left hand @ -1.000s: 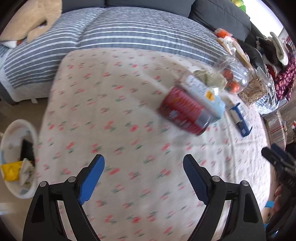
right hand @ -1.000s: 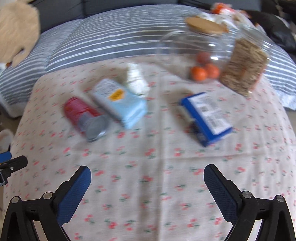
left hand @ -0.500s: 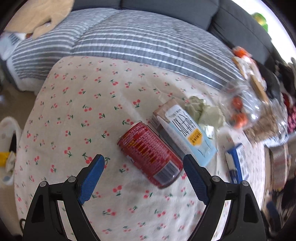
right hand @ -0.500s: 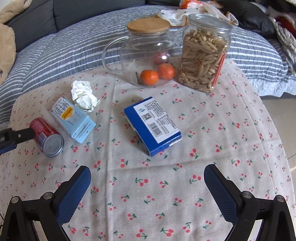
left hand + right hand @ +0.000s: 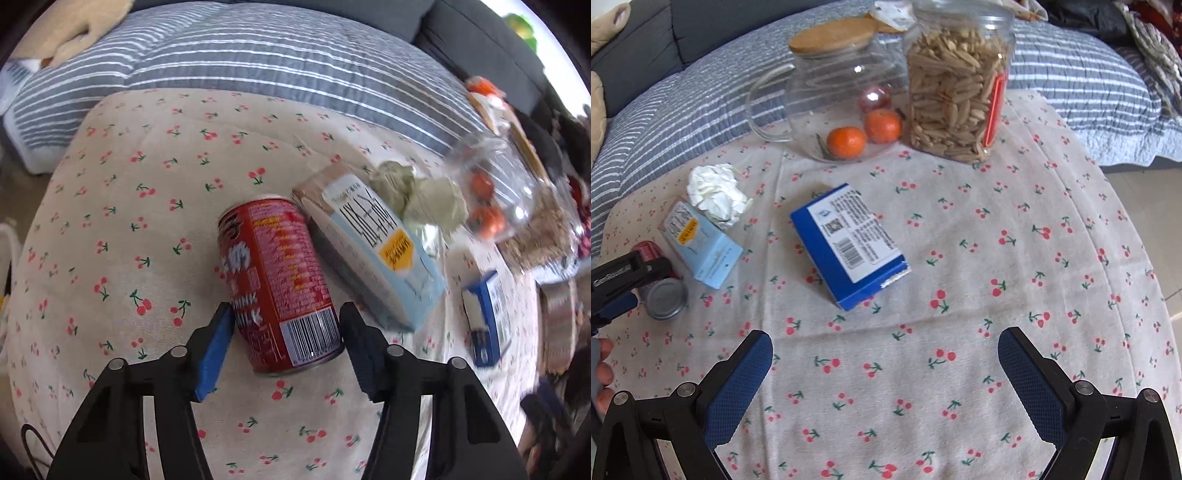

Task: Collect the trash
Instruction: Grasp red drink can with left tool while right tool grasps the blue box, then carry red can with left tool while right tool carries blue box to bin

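A red drink can (image 5: 273, 280) lies on its side on the cherry-print tablecloth (image 5: 147, 221). My left gripper (image 5: 284, 314) straddles its lower end. Its jaws are closing, both pads close beside the can's sides, and no firm press shows. The right wrist view catches the can's end (image 5: 665, 295) under that left gripper (image 5: 628, 273). A light blue carton (image 5: 373, 254) lies against the can, with a crumpled tissue (image 5: 417, 199) behind it. My right gripper (image 5: 884, 354) hangs open over bare cloth, short of a blue box (image 5: 849, 243).
A glass pitcher (image 5: 834, 96) with a cork lid holds oranges, and a jar of seeds (image 5: 956, 92) stands beside it at the table's far side. A striped blanket (image 5: 258, 55) covers the sofa behind. A person's fingers (image 5: 602, 369) show at the left edge.
My left gripper moved in over the red can and its jaws narrowed around it. My right gripper drew closer to the blue box, still wide open.
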`<state>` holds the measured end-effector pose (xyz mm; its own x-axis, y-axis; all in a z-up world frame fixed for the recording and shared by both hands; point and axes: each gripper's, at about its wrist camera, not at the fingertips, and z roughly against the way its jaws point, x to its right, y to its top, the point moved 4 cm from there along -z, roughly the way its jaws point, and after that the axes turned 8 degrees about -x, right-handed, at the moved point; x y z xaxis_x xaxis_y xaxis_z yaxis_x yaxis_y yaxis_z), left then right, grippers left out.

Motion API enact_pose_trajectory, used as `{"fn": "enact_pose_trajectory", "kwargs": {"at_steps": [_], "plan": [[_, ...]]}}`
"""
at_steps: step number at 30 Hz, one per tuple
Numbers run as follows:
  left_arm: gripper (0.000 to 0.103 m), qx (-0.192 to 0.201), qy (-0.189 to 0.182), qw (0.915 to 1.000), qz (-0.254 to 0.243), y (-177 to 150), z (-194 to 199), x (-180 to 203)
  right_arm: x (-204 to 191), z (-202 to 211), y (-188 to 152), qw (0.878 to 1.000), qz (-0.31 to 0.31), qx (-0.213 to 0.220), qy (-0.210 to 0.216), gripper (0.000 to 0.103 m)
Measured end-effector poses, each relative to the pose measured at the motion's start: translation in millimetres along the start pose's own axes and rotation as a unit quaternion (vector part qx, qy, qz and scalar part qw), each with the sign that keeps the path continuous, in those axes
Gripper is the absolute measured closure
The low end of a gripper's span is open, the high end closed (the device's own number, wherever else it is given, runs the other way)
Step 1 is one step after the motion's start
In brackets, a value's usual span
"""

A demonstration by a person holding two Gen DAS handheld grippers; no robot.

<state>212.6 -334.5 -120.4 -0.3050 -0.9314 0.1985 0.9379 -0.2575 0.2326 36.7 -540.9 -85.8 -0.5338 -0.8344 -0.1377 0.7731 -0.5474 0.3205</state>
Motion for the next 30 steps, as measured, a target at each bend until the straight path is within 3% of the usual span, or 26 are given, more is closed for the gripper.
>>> {"fn": "enact_pose_trajectory", "kwargs": {"at_steps": [8,16,19,24,30], "plan": [[0.043,-0.002,-0.018,0.9985,-0.051,-16,16,-37,-9,-23,20,0.999,0.046,0.014,0.006,0.002],[0.043,-0.009,-0.027,0.9961,-0.084,-41,32,-75,-34,-58,35,0.993,0.098,0.011,-0.06,0.004],[0.043,-0.01,-0.037,0.9952,-0.09,-52,35,-88,-42,-72,38,0.99,0.121,0.003,-0.077,0.011],[0.043,-0.012,-0.054,0.9949,-0.085,-63,42,-108,-51,-84,35,0.985,0.149,-0.006,-0.089,0.036],[0.043,0.014,-0.055,0.9944,-0.089,-70,64,-129,-62,-70,23,0.985,0.155,-0.011,-0.074,0.037]]}}
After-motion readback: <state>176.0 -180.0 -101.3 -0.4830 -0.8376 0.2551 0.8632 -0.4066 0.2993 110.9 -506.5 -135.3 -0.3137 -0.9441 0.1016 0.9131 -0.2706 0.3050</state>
